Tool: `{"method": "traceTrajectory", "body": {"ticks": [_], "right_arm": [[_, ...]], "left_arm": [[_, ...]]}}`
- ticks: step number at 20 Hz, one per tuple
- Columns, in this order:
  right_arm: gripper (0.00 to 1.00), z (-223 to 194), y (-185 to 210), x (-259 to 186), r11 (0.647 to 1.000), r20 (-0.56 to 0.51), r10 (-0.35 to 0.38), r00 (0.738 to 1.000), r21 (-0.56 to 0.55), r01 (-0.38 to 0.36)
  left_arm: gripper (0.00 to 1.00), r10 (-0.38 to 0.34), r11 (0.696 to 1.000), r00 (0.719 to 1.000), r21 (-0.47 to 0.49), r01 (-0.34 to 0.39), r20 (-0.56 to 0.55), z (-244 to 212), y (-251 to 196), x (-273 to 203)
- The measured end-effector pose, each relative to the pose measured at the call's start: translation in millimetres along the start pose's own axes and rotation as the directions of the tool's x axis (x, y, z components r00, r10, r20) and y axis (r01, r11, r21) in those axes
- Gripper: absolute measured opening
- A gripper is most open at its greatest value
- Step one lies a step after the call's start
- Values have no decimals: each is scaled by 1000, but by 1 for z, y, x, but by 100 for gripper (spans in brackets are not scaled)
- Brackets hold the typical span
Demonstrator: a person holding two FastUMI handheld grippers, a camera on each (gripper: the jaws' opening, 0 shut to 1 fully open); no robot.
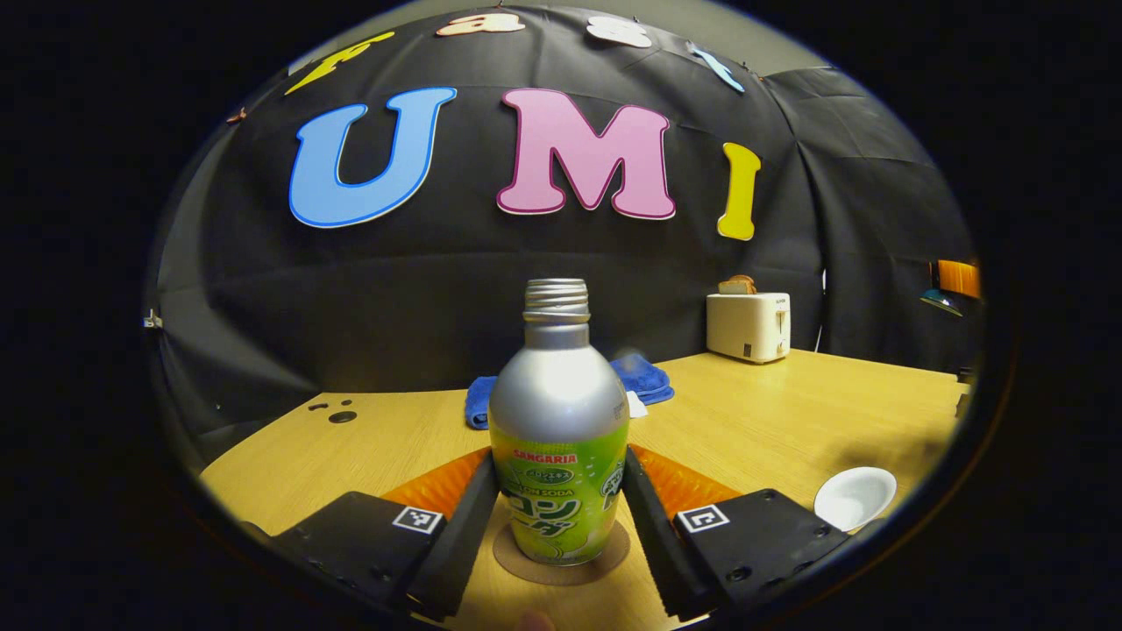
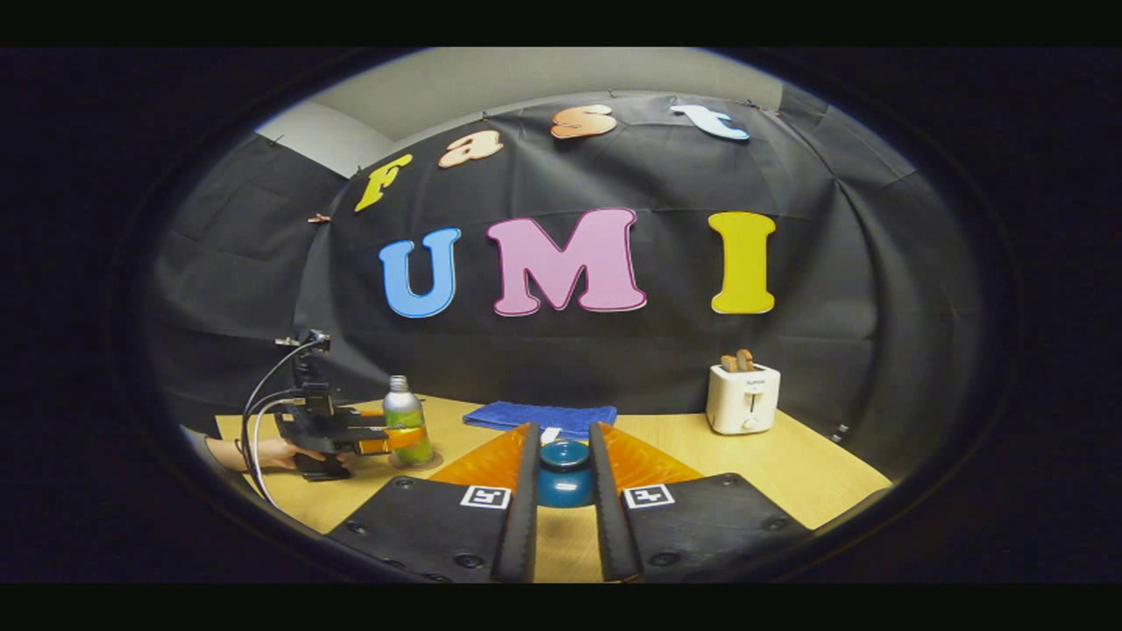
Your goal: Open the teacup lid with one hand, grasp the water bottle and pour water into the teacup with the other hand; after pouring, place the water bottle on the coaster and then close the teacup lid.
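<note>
Your left gripper [image 1: 561,517] straddles the water bottle [image 1: 558,438], which stands uncapped on the coaster [image 1: 561,554]. Both fingers lie along its label; you cannot tell whether they press. Treat its metal wall as smooth and slippery: hold at the label band and keep it upright. Your right gripper [image 2: 561,491] is spread, holding nothing, with the lidded teacup [image 2: 564,473] ahead between its fingers.

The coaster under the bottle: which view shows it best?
The left gripper view: the coaster lies close, its round edge visible under the bottle. In the right gripper view it is a thin, far sliver at the bottle's base.
</note>
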State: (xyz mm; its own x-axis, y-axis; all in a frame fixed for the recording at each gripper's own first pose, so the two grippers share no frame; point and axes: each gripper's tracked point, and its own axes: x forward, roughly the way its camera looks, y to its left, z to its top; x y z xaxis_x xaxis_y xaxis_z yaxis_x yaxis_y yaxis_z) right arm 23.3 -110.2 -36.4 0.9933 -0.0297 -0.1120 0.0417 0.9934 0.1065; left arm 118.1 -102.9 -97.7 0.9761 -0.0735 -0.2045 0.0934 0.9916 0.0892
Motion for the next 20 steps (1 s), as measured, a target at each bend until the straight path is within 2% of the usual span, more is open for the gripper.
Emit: {"method": "traceTrajectory", "body": {"ticks": [2,4,9,10,13,14,15,16,17,18,19,20], "right_arm": [[32,-1,0,1,1000,-2,2,1000,0,-2],[32,-2,4,2,1000,-5,8,1000,0,-8],[27,-15,26,10,998,-29,64,998,28,-63],[36,-21,33,14,996,-39,82,996,38,-81],[32,-38,65,24,986,-69,152,986,72,-148],[27,-45,79,27,980,-80,185,979,87,-178],[32,-53,92,30,973,-95,216,972,102,-206],[32,-63,105,34,967,-115,241,964,118,-227],[27,-73,114,36,963,-136,254,958,127,-238],[36,-83,120,38,962,-159,258,953,128,-239],[32,-94,123,41,964,-186,258,948,123,-238],[37,-103,128,43,964,-208,258,943,115,-238]], "left_arm": [[84,4,1000,1000,2,-4,-18,-5,0,-1],[98,11,1000,1000,-6,-11,-16,-2,-1,-5],[96,46,999,999,10,-46,0,-3,8,-21],[96,61,998,998,24,-61,0,-5,12,-28],[96,86,994,996,59,-88,31,-7,11,-57],[96,100,992,994,68,-104,53,-4,11,-68],[97,109,991,992,71,-114,70,-1,10,-77],[96,114,990,990,68,-120,81,1,9,-83],[96,118,990,990,65,-124,83,0,5,-88],[96,127,989,989,66,-132,78,-1,4,-92],[96,139,987,987,74,-144,79,-2,4,-97],[96,141,986,987,80,-147,74,-2,4,-99]]}}
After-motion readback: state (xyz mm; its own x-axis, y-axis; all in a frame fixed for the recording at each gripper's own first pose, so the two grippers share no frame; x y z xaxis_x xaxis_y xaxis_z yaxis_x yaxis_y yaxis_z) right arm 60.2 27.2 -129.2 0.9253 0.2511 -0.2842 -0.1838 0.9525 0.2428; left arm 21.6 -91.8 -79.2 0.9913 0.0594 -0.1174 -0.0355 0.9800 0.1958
